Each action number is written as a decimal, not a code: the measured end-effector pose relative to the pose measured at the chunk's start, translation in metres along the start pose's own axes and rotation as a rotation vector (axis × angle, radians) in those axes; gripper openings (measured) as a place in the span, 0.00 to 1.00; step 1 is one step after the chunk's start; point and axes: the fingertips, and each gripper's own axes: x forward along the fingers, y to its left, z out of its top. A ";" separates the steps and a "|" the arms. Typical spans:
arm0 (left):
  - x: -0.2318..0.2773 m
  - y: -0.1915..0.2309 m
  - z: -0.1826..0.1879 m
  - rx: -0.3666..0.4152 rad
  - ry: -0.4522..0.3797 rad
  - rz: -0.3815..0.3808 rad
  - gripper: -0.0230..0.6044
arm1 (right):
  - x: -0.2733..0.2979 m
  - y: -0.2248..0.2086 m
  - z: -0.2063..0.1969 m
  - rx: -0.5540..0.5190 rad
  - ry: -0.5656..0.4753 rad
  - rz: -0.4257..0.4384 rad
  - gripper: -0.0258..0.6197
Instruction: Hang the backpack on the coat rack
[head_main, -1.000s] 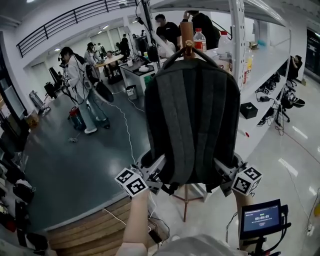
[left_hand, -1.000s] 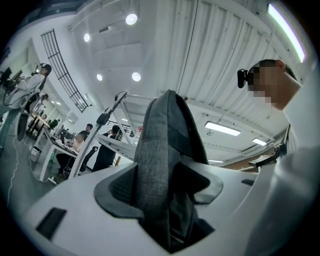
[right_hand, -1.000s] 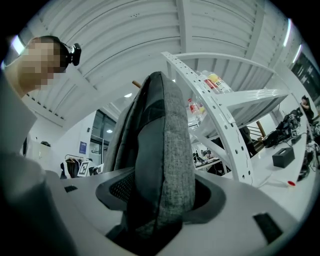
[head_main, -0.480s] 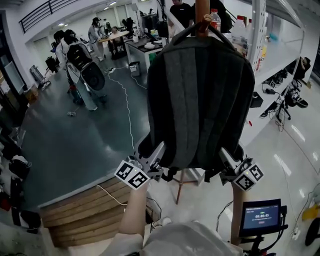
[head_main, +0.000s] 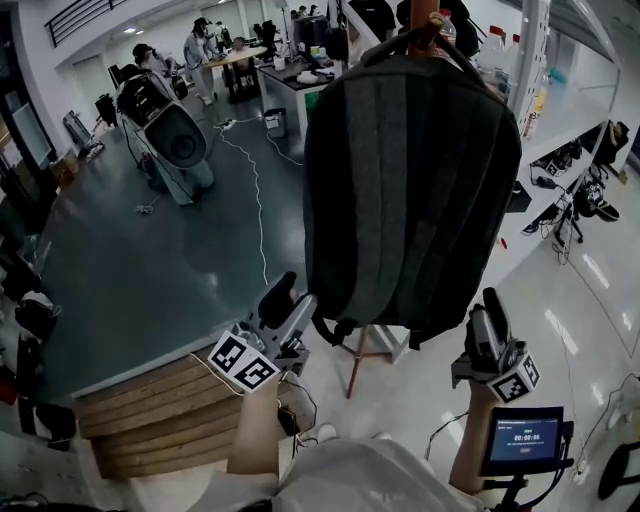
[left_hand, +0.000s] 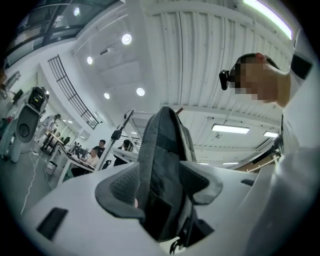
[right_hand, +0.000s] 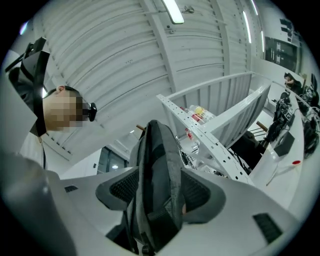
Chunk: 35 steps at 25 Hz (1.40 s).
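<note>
The dark grey backpack (head_main: 412, 190) hangs by its top handle on the wooden coat rack (head_main: 424, 14), whose legs (head_main: 360, 352) show beneath it. My left gripper (head_main: 283, 300) sits just below and left of the bag's lower left corner, open. My right gripper (head_main: 490, 312) is by the lower right corner, also open. In the left gripper view the backpack (left_hand: 162, 160) rises edge-on between the spread jaws of that gripper (left_hand: 160, 185). The right gripper view shows the backpack (right_hand: 157, 165) the same way, in the wide gap of that gripper (right_hand: 160, 187).
A white shelving unit (head_main: 532, 70) stands close on the right of the rack. Wooden steps (head_main: 150, 410) lie at lower left. A small screen (head_main: 527, 437) is at lower right. People, desks and a grey machine (head_main: 175, 140) fill the hall behind; a cable (head_main: 255, 210) crosses the floor.
Both grippers held the backpack's bottom corners; now they have let go and dropped down and outward. The backpack hangs free from the rack.
</note>
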 end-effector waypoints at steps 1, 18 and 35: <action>-0.003 -0.005 0.000 -0.007 0.003 -0.014 0.43 | -0.005 0.004 0.004 0.002 -0.010 0.015 0.46; 0.033 -0.092 -0.045 0.058 0.173 -0.239 0.31 | -0.005 0.054 -0.038 0.138 0.089 0.160 0.46; 0.050 -0.115 -0.076 -0.062 0.188 -0.300 0.29 | 0.004 0.041 -0.063 0.149 0.085 0.031 0.26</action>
